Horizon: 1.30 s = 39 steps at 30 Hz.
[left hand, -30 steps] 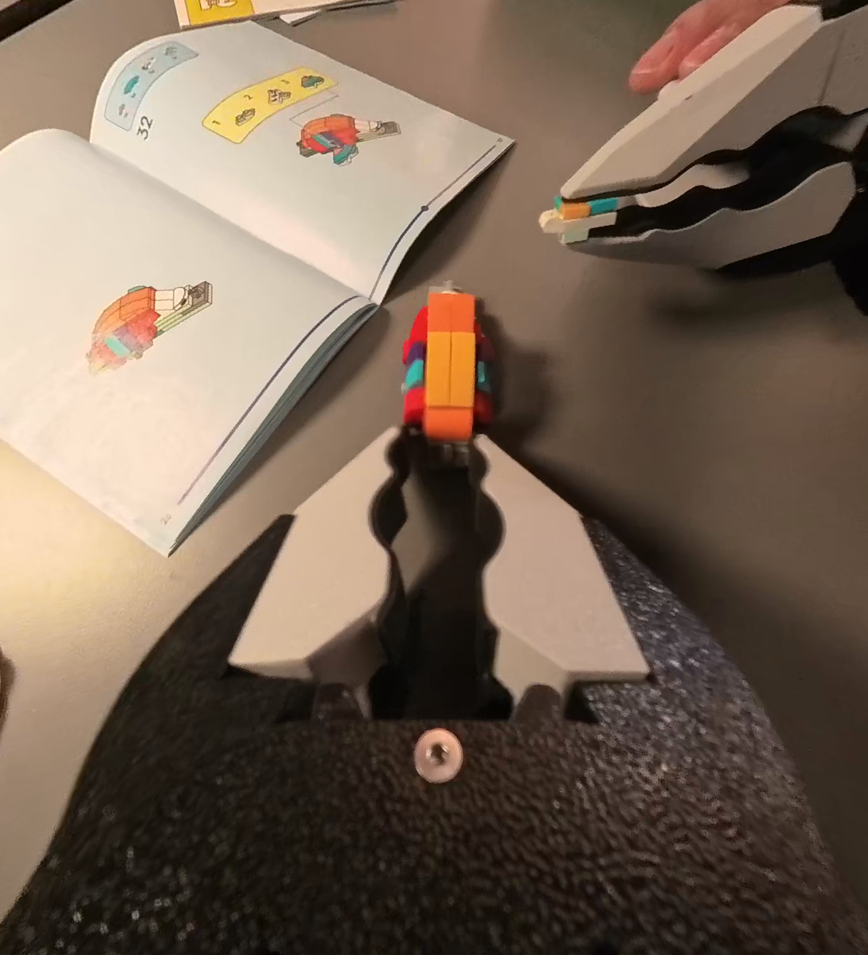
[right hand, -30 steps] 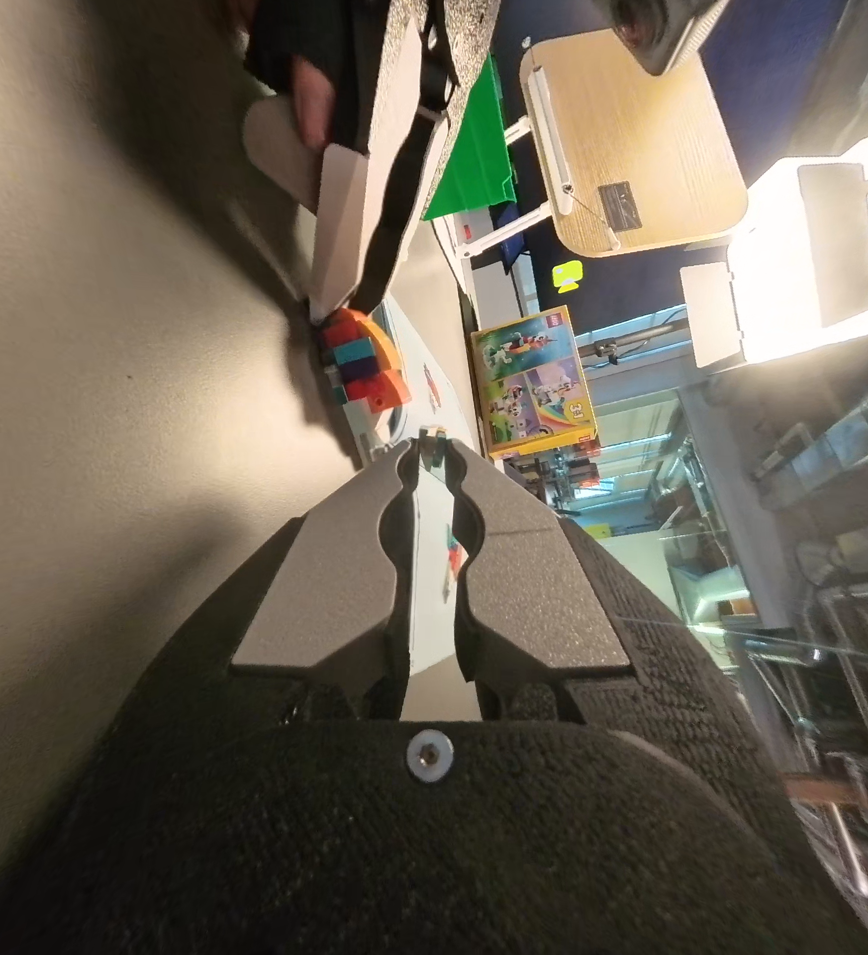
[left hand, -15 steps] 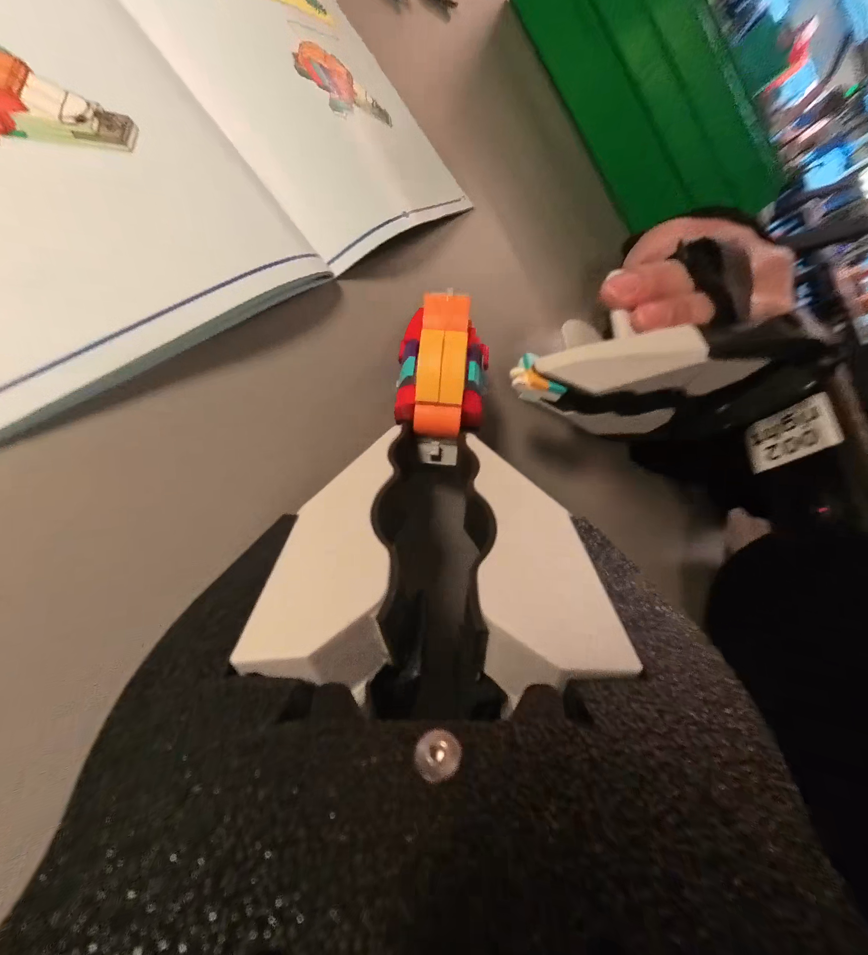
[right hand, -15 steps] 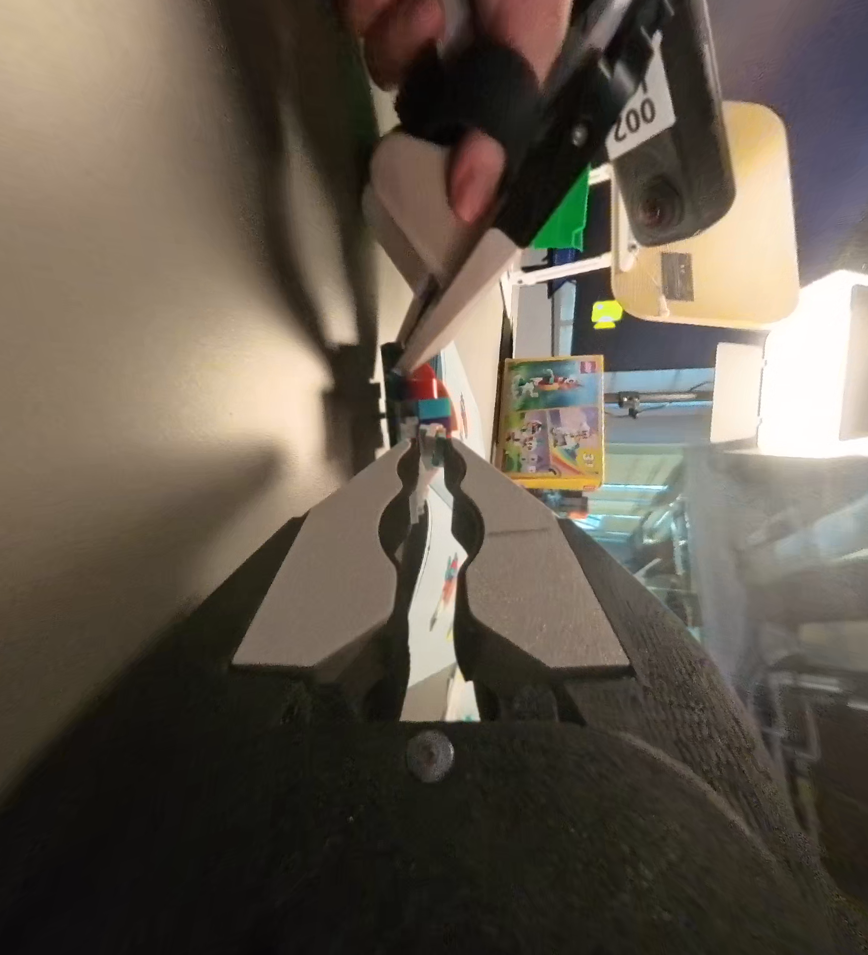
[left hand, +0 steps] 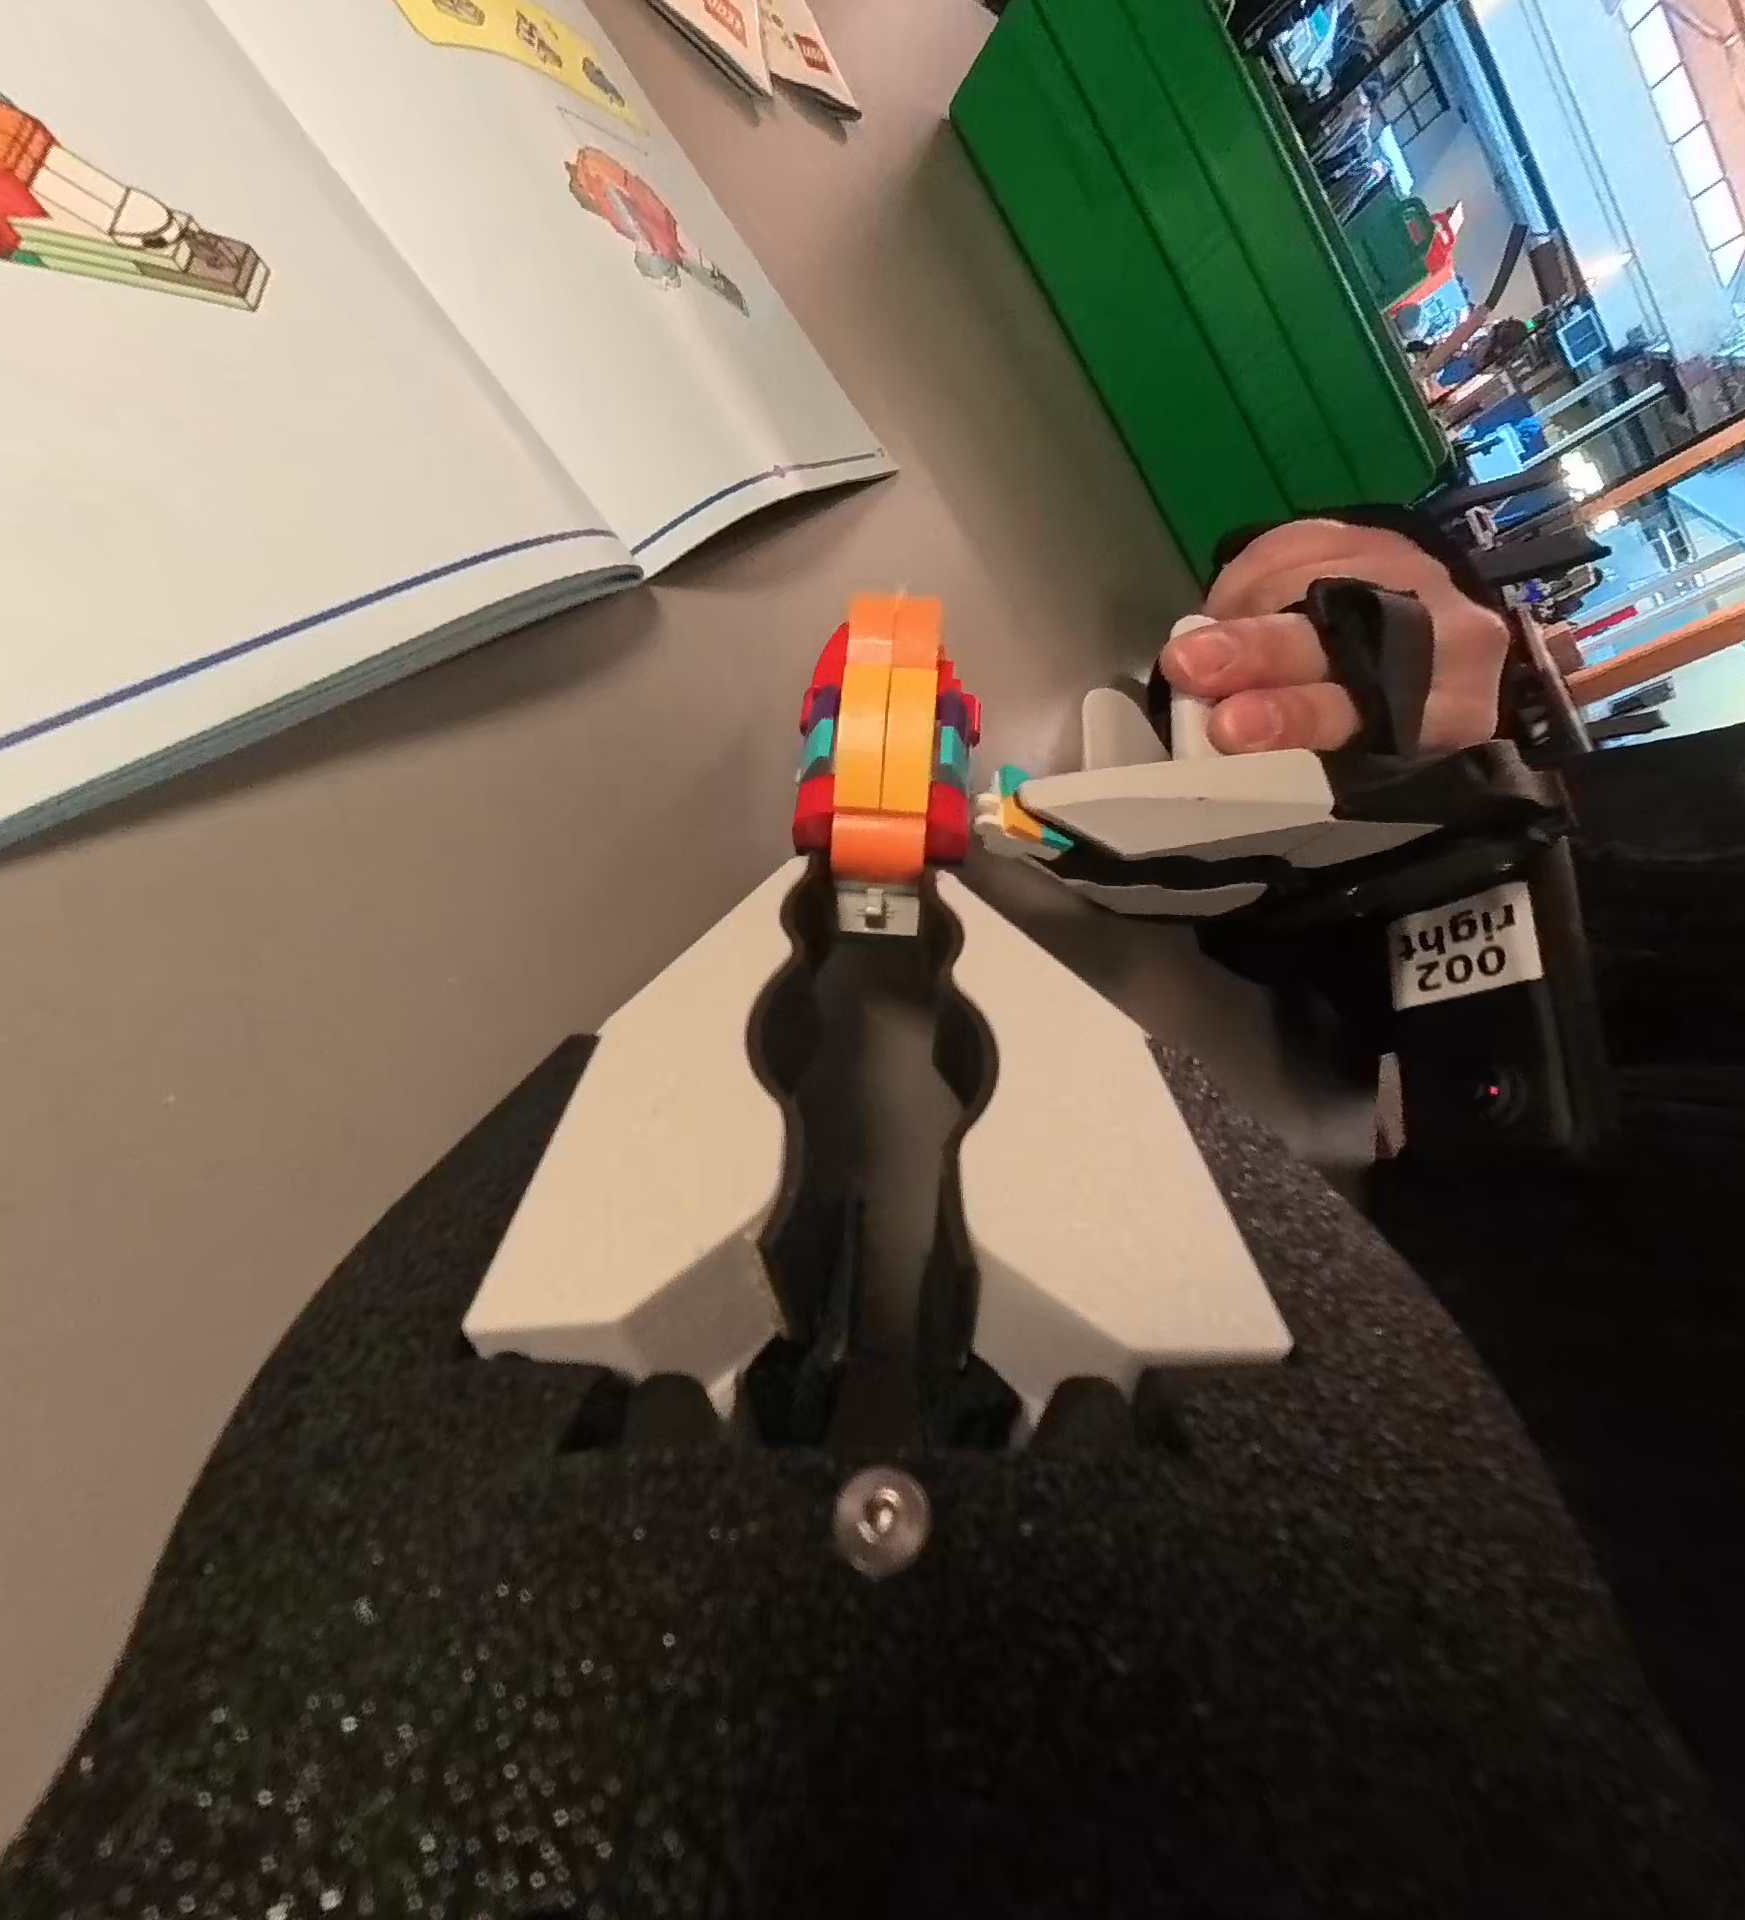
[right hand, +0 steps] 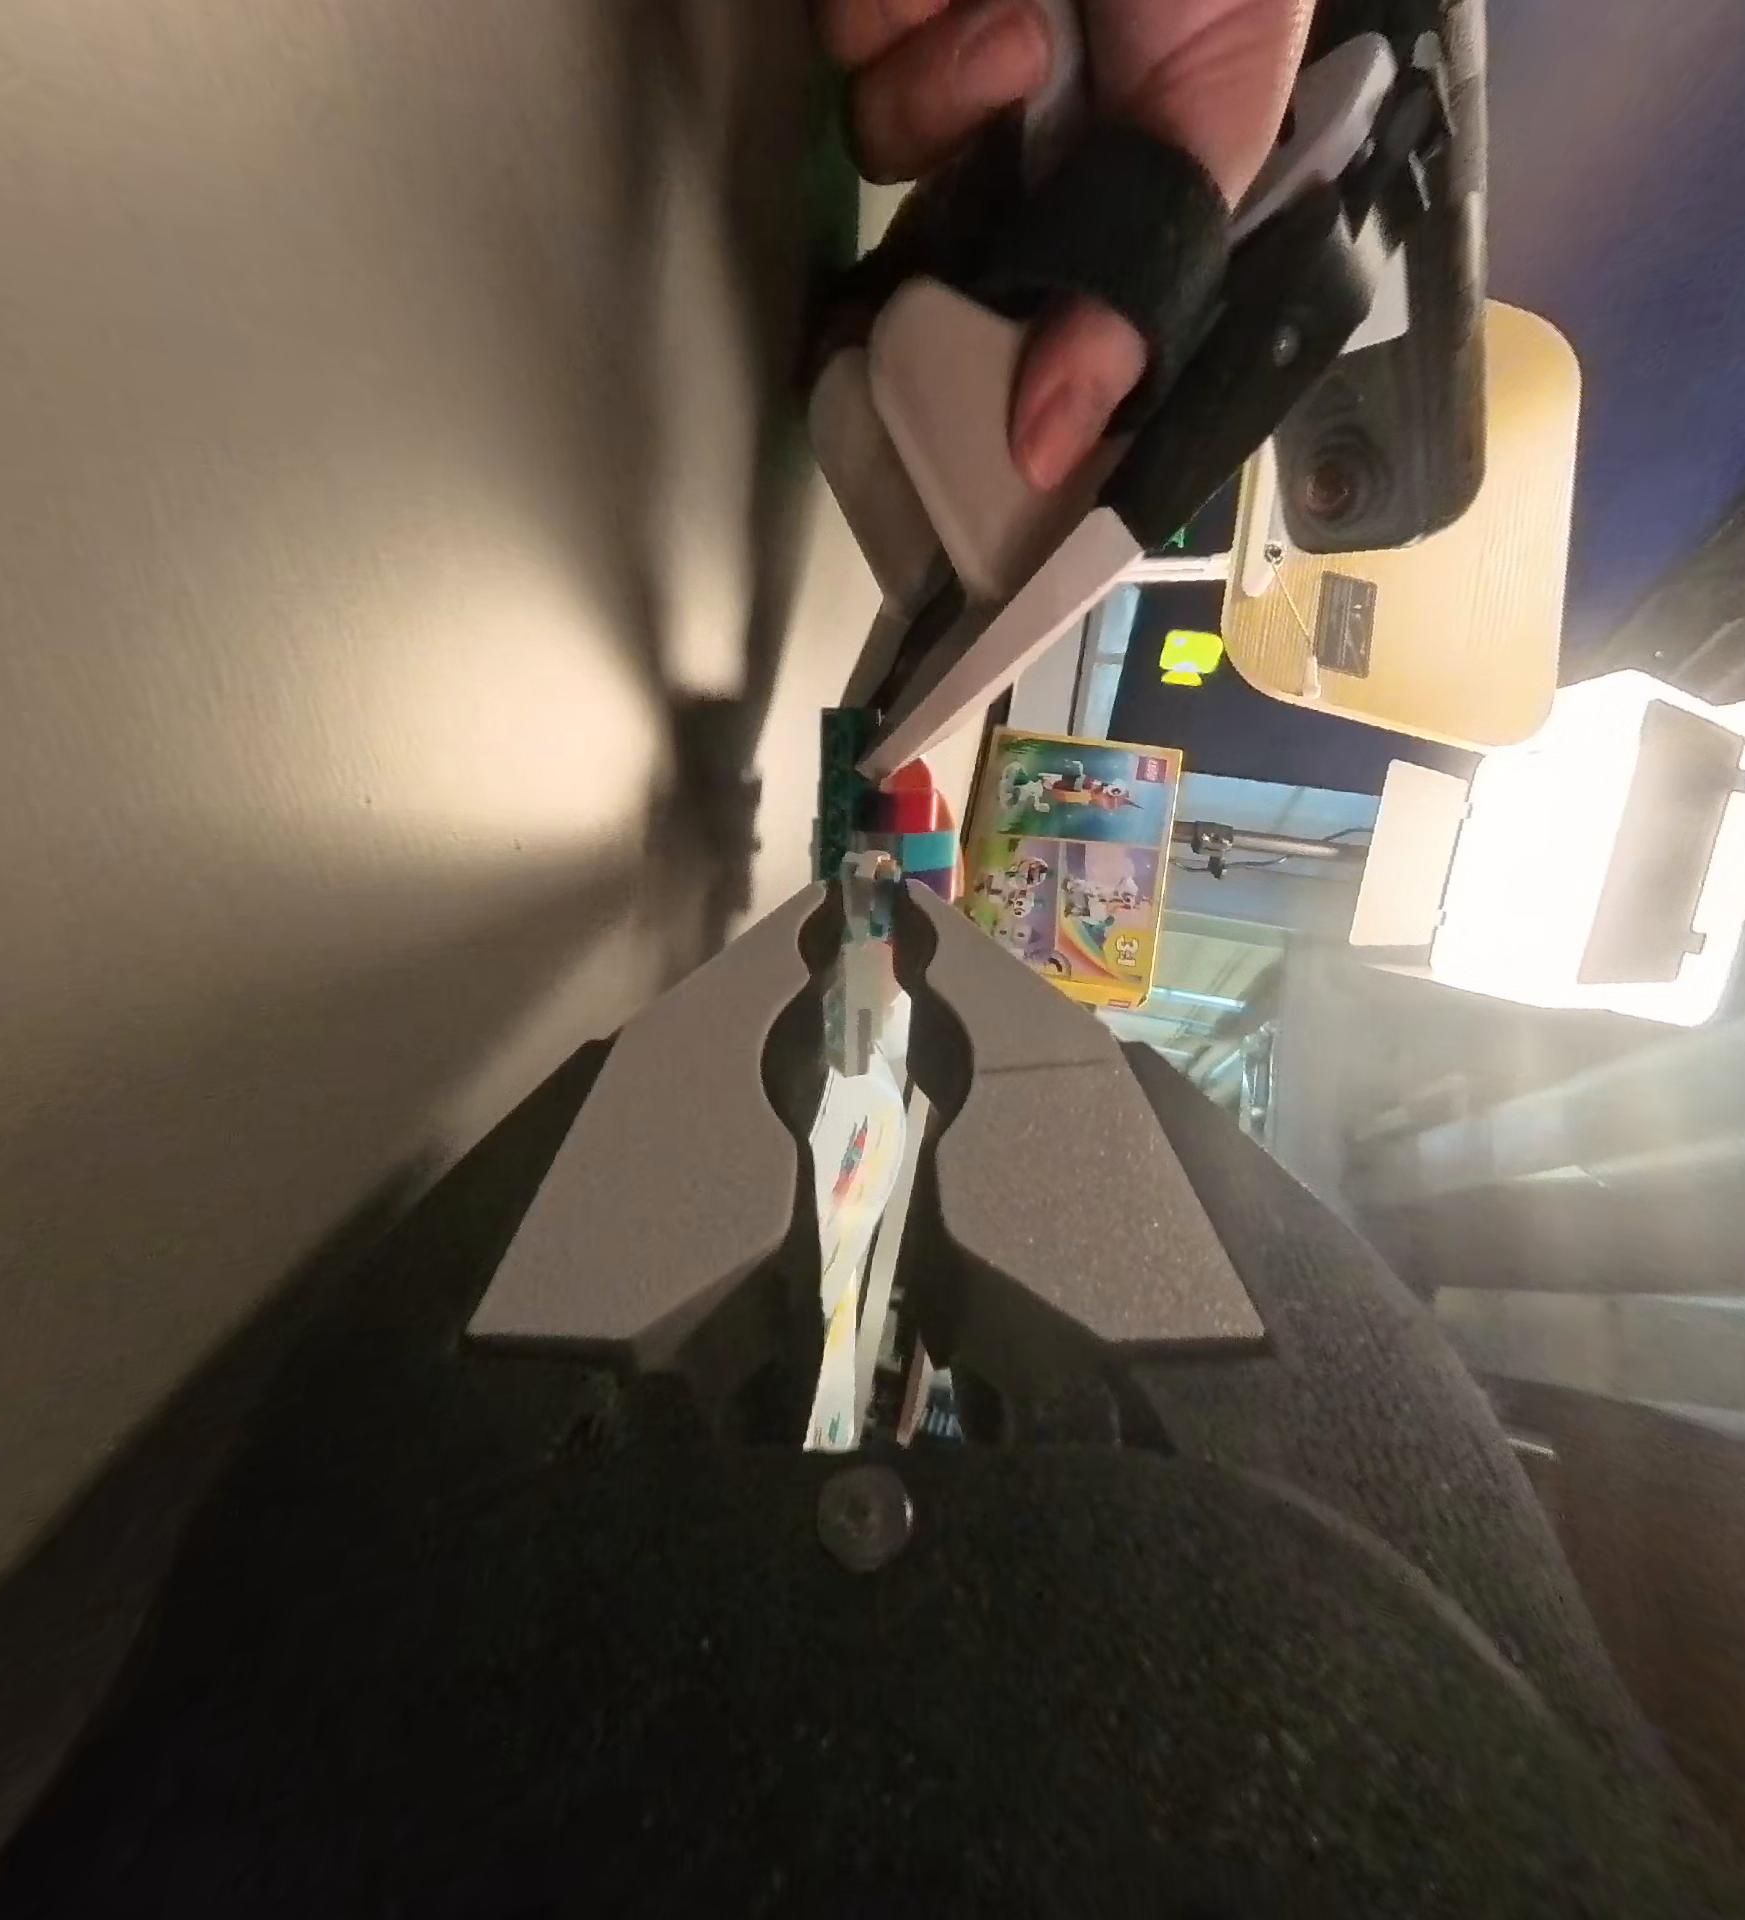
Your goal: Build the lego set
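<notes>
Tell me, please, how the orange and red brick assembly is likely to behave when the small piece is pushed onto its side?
The orange and red brick assembly looks rigid, yet it is many small bricks, so some may pop off. The left gripper grips only its narrow pale end, so it may pivot when the right gripper presses the small piece sideways.

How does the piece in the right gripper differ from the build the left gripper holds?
The small piece is tiny, white with teal and orange; the orange build is far bigger, mostly orange and red. The left gripper points forward, the right gripper comes in sideways. Both are clamped at fingertips.
</notes>
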Motion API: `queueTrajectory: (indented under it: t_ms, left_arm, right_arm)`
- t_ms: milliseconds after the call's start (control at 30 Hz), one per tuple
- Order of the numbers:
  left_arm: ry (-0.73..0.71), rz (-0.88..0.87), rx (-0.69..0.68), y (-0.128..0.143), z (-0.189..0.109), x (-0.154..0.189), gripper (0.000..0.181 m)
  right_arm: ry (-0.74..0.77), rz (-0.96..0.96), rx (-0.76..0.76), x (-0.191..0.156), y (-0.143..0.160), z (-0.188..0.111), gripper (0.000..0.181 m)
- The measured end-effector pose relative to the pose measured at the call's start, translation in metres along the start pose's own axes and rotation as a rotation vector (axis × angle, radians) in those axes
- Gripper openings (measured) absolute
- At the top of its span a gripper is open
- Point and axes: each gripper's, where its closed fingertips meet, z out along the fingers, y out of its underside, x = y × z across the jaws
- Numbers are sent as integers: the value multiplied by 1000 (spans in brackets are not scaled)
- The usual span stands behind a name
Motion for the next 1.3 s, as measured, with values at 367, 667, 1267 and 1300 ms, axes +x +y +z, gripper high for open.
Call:
queueTrajectory:
  t_ms: [367,667,1267,1300]
  left_arm:
    - [9,31,46,-5,-4,3,14]
    - [471,86,338,-42,-44,61,14]
    - [672,82,371,-42,-58,85,14]
    - [640,75,387,-45,-57,80,14]
  right_arm:
    - [12,-11,-52,3,2,5,8]
    - [241,-59,-77,42,9,-7,9]
    - [338,-114,-71,58,3,-18,8]
    - [339,-113,-70,59,2,-18,8]
